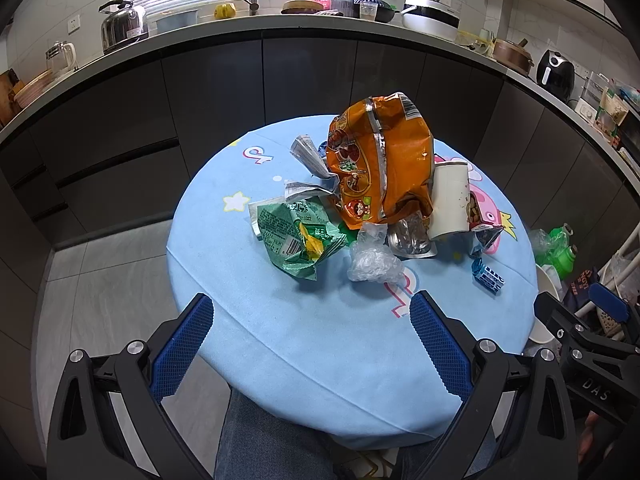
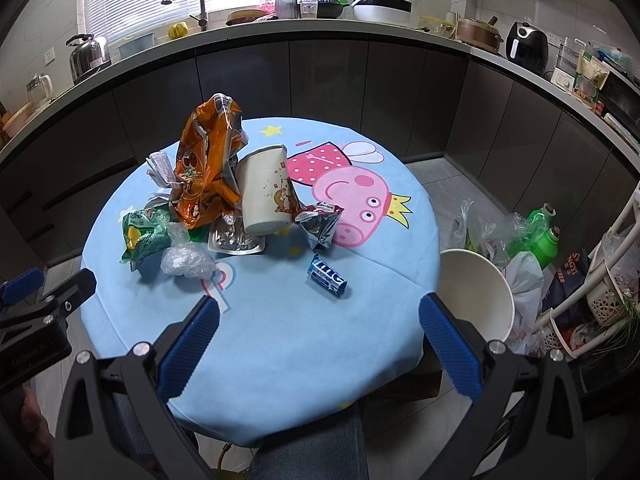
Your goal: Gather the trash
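- The left gripper (image 1: 311, 316) hovers over the near edge of the round table (image 1: 280, 340), fingers spread wide, holding nothing.
- Left in the trash pile lies a green wrapper (image 2: 142, 238), with crumpled clear plastic (image 2: 186, 260) just beside it.
- An orange snack bag (image 2: 206, 168) stands mid-pile, touching a tipped white paper cup (image 2: 262, 194).
- A blue gum pack (image 2: 327, 276) lies apart.
- The right gripper (image 2: 319, 316) is likewise spread and empty, near a white bin (image 2: 476, 292).

The orange snack bag (image 1: 380, 160) is hiding part of the paper cup (image 1: 450, 200) at frame centre. The white bin (image 1: 546, 304) is showing only a sliver at the right. Print on the blue packet (image 2: 327, 278) is staying too small to read.
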### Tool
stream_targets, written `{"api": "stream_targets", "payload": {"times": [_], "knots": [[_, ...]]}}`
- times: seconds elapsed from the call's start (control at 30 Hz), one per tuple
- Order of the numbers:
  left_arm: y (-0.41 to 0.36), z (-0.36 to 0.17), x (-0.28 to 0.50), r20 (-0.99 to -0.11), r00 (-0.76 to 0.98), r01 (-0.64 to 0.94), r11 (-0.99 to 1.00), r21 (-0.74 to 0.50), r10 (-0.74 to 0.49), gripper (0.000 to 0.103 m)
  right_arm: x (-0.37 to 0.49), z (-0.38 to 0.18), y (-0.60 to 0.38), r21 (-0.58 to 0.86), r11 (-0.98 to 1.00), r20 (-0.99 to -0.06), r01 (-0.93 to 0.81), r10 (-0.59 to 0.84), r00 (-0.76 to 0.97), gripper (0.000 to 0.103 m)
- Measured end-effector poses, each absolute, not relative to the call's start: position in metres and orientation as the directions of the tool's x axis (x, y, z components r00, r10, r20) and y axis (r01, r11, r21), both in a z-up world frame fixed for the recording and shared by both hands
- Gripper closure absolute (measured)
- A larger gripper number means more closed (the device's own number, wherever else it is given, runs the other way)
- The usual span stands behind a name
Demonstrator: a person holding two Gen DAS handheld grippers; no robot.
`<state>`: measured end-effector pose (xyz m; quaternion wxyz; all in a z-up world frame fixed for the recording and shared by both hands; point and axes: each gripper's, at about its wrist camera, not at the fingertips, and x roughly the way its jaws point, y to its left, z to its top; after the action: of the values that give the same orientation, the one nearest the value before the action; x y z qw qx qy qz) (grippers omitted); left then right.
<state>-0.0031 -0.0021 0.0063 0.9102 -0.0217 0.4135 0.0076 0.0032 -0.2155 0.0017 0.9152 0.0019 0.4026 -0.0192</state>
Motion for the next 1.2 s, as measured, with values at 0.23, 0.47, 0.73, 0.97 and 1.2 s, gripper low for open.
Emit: {"api": "stream_targets", "payload": {"times": [0.23,0.47,0.73,0.97,1.2], "knots": [[-0.0038,0.0072,-0.0033,-0.753,0.658,-0.030,0.999,-0.034,-0.005,0.009,0.0061,-0.0005,-0.2159,-0.009,0.999,-0.739,0.041,-0.034,0.672,0.003],[-0.0064,0.0084,-0.0027,-0.754,0.657,-0.029,0.999,-0.030,-0.004,0.009,0.0066,-0.0012,-0.2190,-0.006,0.999,-0.741,0.038,-0.031,0.671,0.003],[-0.0060,0.0070,0.0008,-0.759,0.651,-0.027,0.999,-0.030,-0.005,0.009,0.0077,-0.0012,-0.2175,-0.007,0.999,-0.742,0.039,-0.031,0.669,0.003],[-0.0063,0.0068,0.0010,-0.759,0.651,-0.027,0.999,-0.030,-0.005,0.009,0.0091,-0.0017,-0.2164,-0.006,0.999,-0.745,0.036,-0.028,0.666,0.003],[-0.0065,0.0065,0.0012,-0.759,0.651,-0.026,0.999,-0.029,-0.005,0.009,0.0100,-0.0022,-0.2162,-0.006,0.999,-0.746,0.035,-0.027,0.665,0.003]]}}
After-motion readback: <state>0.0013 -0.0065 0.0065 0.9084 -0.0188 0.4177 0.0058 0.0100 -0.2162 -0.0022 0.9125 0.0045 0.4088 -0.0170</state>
